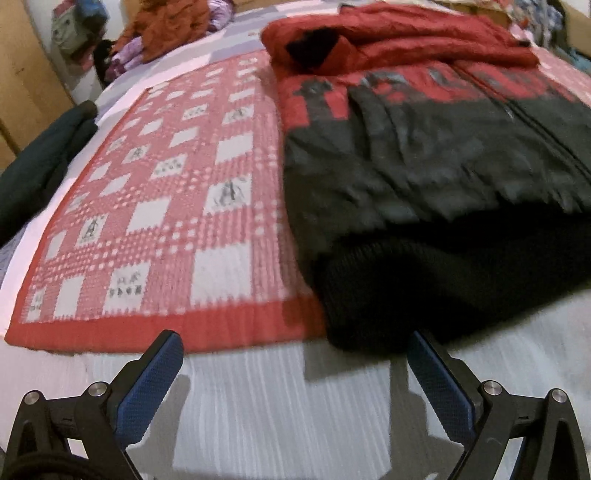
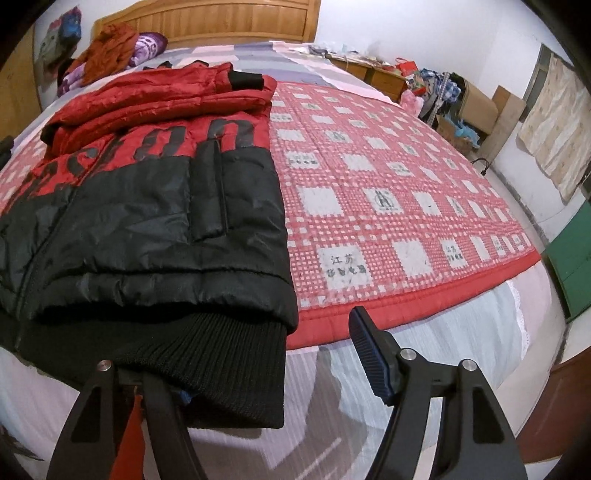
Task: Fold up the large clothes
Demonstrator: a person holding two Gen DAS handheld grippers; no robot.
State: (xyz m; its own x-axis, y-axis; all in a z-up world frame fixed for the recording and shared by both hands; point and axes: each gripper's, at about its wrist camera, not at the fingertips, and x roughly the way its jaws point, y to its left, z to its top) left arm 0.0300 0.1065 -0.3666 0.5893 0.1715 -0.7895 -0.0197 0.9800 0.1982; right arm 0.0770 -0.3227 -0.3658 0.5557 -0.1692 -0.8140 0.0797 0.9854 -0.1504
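A padded jacket, red above and black below [image 1: 424,158] [image 2: 147,221], lies folded on the bed with its sleeves tucked across the top. Its black ribbed hem [image 1: 424,280] [image 2: 207,369] faces me. My left gripper [image 1: 295,338] stands open over the white sheet; its right finger [image 1: 436,380] is at the hem's left corner, and nothing sits between the pads. My right gripper [image 2: 258,343] has narrowed but stands open. Its left finger is hidden under the hem's right corner, and its right finger [image 2: 373,354] stands apart from the cloth.
A red and white checked blanket [image 1: 177,192] [image 2: 388,206] covers the bed over a white sheet [image 1: 280,406]. A dark garment [image 1: 37,166] lies at the left edge. Orange and purple clothes [image 2: 110,48] are heaped by the wooden headboard [image 2: 221,18]. Boxes and clutter [image 2: 443,92] line the right wall.
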